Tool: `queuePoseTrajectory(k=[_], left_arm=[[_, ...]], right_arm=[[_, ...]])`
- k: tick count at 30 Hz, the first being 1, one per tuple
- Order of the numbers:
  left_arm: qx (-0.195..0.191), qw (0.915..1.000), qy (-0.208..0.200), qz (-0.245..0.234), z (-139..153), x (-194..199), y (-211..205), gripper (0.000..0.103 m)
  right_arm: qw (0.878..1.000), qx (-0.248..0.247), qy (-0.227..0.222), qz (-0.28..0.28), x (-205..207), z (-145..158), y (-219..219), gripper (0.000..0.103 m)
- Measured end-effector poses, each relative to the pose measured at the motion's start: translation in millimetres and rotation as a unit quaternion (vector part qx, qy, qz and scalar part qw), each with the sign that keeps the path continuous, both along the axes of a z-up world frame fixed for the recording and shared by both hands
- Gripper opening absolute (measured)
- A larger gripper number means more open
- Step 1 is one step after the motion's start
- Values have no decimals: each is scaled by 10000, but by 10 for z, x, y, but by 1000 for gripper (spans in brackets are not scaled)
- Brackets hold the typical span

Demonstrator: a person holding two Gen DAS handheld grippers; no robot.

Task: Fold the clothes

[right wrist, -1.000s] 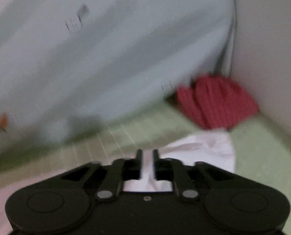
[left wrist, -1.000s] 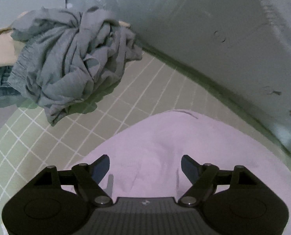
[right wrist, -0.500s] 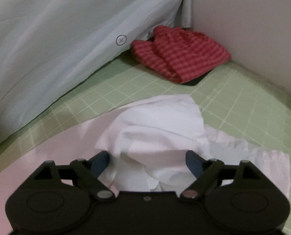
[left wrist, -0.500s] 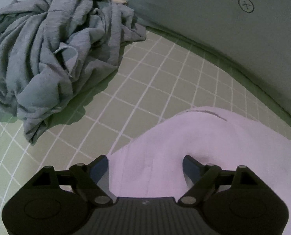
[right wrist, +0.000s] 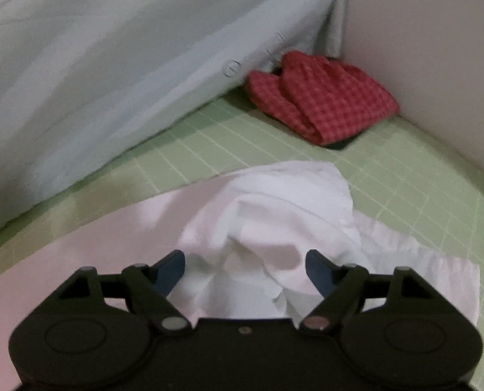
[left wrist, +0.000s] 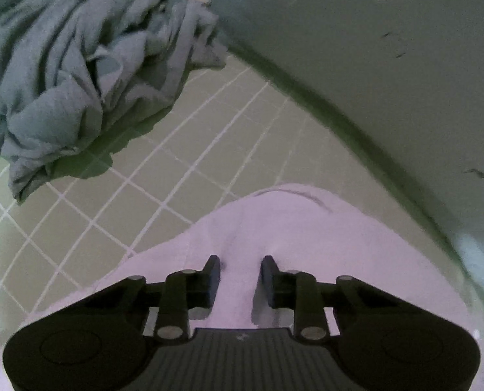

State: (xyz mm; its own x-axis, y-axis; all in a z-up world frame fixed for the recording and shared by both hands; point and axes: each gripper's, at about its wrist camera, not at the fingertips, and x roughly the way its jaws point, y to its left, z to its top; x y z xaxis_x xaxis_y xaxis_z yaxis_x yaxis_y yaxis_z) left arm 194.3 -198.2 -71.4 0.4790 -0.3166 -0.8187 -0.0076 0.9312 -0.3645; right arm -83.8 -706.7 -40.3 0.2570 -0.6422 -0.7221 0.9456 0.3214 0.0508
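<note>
A pale pink garment (left wrist: pixel 307 238) lies on the green grid mat (left wrist: pixel 183 176). My left gripper (left wrist: pixel 240 268) sits on it with its jaws narrowed around a raised ridge of the pink cloth. In the right wrist view the same garment (right wrist: pixel 111 238) lies flat at the left, with a bunched white part (right wrist: pixel 274 205) in the middle. My right gripper (right wrist: pixel 245 265) is open, its jaws wide apart on either side of the bunched white cloth, holding nothing.
A crumpled grey garment (left wrist: pixel 79 65) lies at the far left of the mat. A folded red checked garment (right wrist: pixel 320 97) sits in the far right corner. A pale blue fabric backdrop (right wrist: pixel 128 65) and a white wall (right wrist: pixel 437 65) bound the mat.
My left gripper's jaws have closed from wide open onto a ridge of the pink garment. My right gripper opened and let go of the white cloth, which now lies bunched.
</note>
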Motion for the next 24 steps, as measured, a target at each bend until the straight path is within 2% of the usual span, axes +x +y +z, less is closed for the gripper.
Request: queuePoseTrajectory(k=[5, 11, 16, 20, 24], left_arm=[[-237, 9986, -362, -318, 293, -472, -104, 27], [-210, 9966, -421, -677, 366, -1121, -339, 26], [230, 9920, -360, -1185, 231, -1692, -663, 26], [343, 9926, -182, -1153, 45, -1878, -738, 27], [262, 9927, -284, -1143, 109, -1898, -686, 29]], right_arm=[[9986, 12, -233, 470, -63, 81, 363, 81], [9914, 235, -276, 1255, -156, 53, 853, 81], [9830, 501, -106, 1763, -339, -54, 1151, 81], [9774, 672, 93, 2002, -429, -152, 1283, 81], [9749, 766, 188, 2083, -427, -206, 1332, 81]])
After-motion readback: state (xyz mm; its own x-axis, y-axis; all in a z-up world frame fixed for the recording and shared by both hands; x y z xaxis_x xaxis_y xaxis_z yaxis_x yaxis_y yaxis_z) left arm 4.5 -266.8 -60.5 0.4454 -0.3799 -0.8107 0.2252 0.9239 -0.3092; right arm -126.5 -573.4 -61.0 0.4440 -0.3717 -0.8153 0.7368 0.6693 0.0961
